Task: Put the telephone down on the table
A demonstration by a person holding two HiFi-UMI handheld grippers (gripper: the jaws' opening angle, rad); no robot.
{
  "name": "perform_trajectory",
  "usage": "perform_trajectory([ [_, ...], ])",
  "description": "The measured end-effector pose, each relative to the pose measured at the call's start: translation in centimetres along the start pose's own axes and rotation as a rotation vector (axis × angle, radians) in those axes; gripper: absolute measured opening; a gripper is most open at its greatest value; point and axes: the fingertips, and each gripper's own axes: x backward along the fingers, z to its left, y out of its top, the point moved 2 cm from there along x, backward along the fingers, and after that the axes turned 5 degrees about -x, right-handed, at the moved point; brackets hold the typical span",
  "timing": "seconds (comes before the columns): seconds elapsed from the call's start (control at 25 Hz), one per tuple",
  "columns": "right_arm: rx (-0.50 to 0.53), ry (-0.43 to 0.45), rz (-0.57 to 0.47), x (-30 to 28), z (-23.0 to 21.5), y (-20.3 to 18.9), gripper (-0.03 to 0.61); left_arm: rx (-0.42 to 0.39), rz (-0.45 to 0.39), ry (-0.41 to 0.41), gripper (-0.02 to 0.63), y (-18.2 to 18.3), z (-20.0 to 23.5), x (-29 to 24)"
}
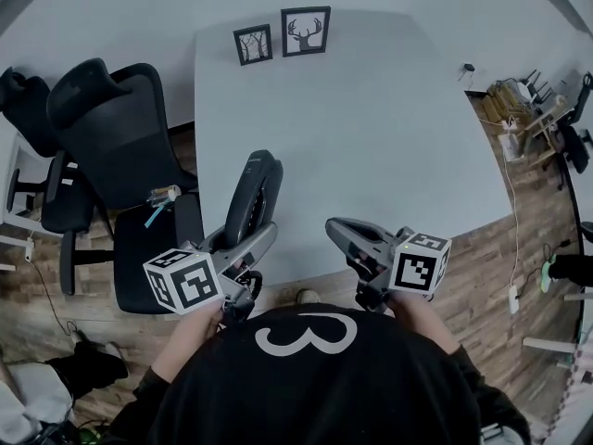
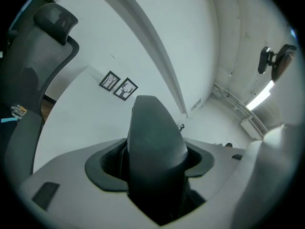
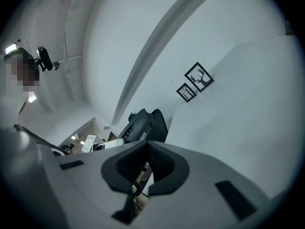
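Closest in the head view is the person's black shirt (image 1: 306, 378), with both arms reaching forward from it toward a pale worktop (image 1: 371, 137). At the left, the left tool (image 1: 243, 245), carrying its marker cube (image 1: 182, 281), is clamped on the lower part of the dark telephone (image 1: 252, 197). The handset rises out of the jaws and leans forward over the worktop's near left edge; I cannot tell whether it touches the surface. In the left gripper view the telephone (image 2: 155, 147) fills the gap, with a dark pad pressed against each of its sides, so the jaws stand fairly wide around it. Well apart at the right, the right tool (image 1: 338, 232) hovers over the near edge with its jaws drawn together on nothing. Two framed pictures (image 1: 283, 35) stand at the worktop's far end, and an office chair (image 1: 120, 128) sits beside its left edge.
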Motion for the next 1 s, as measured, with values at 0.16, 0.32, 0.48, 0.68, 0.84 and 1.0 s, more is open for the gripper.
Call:
perform_trajectory([
  [0.16,-0.013,0.021,0.052,-0.9,-1.6,0.3,0.009,-0.008,-0.014,0.078,0.309,-0.2,1.7,-1.2],
  [0.32,-0.030,0.036,0.087,-1.2,-2.9,0.5,0.009,-0.051,-0.041,0.163,0.309,0.0,3.2,-2.2],
  [0.48,-0.053,0.046,0.115,-1.2,-4.0,0.2,0.009,-0.122,-0.032,0.262,0.308,-0.3,4.5,-2.8],
  [0.68,-0.073,0.045,0.129,-1.3,-5.4,0.5,0.009,-0.191,-0.019,0.362,0.308,-0.9,6.6,-4.1],
  [0.84,-0.080,0.042,0.132,-1.5,-6.3,0.6,0.009,-0.223,0.030,0.423,0.308,-2.3,8.6,-5.6],
  [1.0,-0.085,0.041,0.136,-1.5,-6.6,0.6,0.009,-0.235,0.077,0.473,0.308,-3.8,10.5,-6.9],
])
